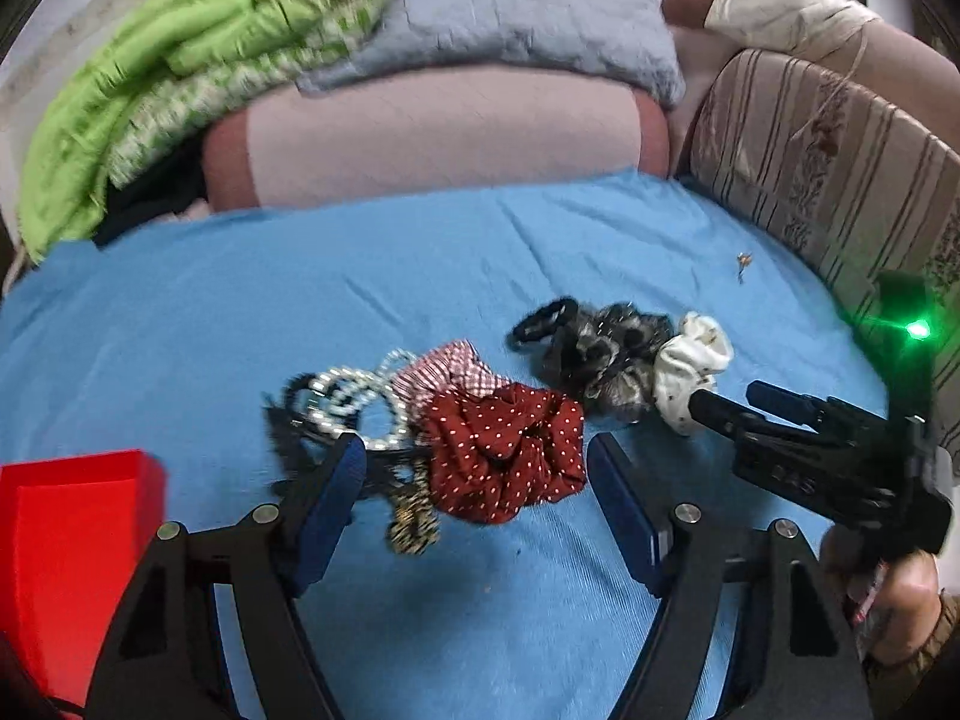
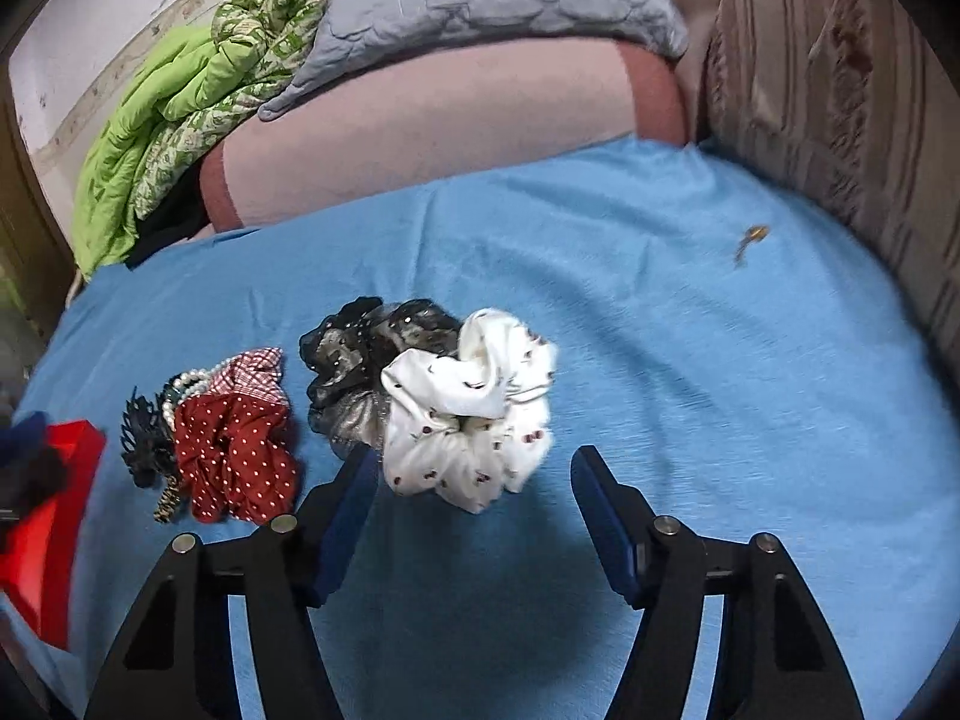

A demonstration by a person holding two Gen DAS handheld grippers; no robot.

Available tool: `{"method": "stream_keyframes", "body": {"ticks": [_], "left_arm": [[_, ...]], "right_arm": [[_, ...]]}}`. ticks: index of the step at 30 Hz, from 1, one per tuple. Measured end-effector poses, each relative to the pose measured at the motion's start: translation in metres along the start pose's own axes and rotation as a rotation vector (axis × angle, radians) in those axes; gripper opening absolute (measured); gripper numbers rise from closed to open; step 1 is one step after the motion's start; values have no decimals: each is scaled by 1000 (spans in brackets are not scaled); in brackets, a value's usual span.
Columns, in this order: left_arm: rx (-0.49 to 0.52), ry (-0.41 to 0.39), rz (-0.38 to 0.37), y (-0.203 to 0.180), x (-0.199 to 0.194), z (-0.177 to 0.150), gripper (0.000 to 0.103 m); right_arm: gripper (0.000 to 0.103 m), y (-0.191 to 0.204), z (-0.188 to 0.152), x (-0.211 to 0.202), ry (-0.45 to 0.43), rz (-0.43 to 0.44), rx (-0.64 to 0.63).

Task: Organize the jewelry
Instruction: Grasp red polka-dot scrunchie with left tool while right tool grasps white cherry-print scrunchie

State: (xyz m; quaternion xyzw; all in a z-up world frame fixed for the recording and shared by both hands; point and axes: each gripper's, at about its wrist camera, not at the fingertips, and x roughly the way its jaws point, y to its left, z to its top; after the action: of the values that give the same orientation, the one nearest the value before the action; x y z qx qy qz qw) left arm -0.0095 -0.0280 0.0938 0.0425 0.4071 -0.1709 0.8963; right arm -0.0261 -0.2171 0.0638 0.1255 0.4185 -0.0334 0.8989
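- The left hand-held gripper hangs with its jaws spread, straddling the red dotted scrunchie on the blue sheet.
- The right hand-held gripper is likewise released, just in front of the white scrunchie.
- A pearl bracelet touches the red scrunchie.
- A red box sits at left.
- A small gold piece, possibly an earring, lies well apart.

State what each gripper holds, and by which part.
Nothing is held. The left gripper and the right gripper are both open, with no item pinched between their fingers.
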Motion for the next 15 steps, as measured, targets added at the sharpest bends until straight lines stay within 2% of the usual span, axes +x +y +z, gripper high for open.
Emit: {"method": "stream_keyframes", "body": {"ticks": [3,6,8,10,11,12,13,15], "left_arm": [[-32,43,-35,3,29,6,75],[-48,70,-48,3,48,9,69],[-56,93,-64,3,57,10,59],[-49,120,-76,0,66,9,36],[-43,129,-79,-2,68,9,29],[-37,137,-83,-3,70,8,12],[-36,147,-90,-5,72,7,4],[-41,146,-92,-6,70,6,3]], "right_arm": [[68,-3,0,13,31,27,18],[63,-6,0,21,43,38,28],[60,-7,0,26,54,51,35],[52,-9,0,30,62,63,42],[45,-9,1,32,67,69,44],[39,-10,1,34,71,77,50],[35,-11,1,35,74,86,55],[23,-14,1,34,77,103,68]]}}
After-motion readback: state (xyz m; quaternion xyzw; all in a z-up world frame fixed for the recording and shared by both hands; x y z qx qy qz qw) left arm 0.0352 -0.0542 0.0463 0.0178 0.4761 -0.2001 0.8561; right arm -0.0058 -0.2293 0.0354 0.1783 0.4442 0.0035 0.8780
